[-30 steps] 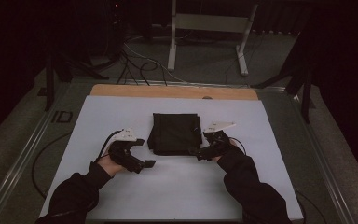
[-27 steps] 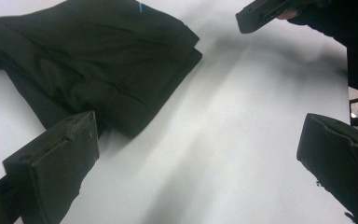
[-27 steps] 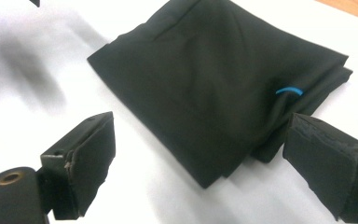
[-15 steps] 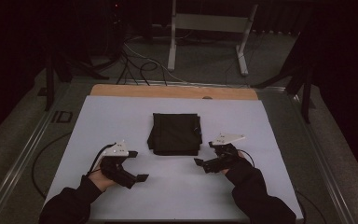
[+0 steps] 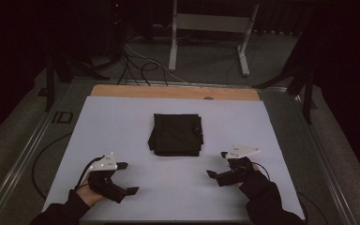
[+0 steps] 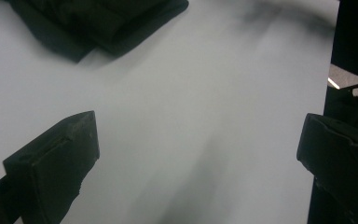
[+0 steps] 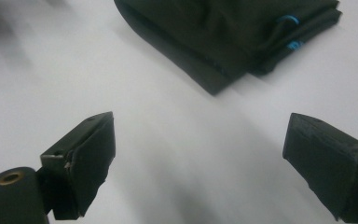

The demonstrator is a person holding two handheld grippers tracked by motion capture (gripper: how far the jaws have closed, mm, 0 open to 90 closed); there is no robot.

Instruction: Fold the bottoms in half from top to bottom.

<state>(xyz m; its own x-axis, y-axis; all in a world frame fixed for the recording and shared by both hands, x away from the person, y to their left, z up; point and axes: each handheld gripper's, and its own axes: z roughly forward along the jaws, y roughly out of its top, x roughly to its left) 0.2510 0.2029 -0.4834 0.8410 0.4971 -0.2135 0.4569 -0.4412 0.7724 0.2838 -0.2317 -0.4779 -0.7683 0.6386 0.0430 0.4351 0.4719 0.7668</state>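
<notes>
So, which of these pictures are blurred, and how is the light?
High view: dim surroundings, evenly lit white table sheet, folded black cloth sharp. Left gripper view: cloth smeared, soft. Right gripper view: cloth clearer, soft shadow under it.

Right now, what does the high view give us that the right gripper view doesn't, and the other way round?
High view alone: both grippers, left gripper and right gripper, apart from the folded black cloth, plus the table's wooden edge and the floor cables. Right gripper view alone: small blue loops at the cloth's edge, and its own jaws wide open. Shared: the cloth lying folded on the white sheet.
</notes>
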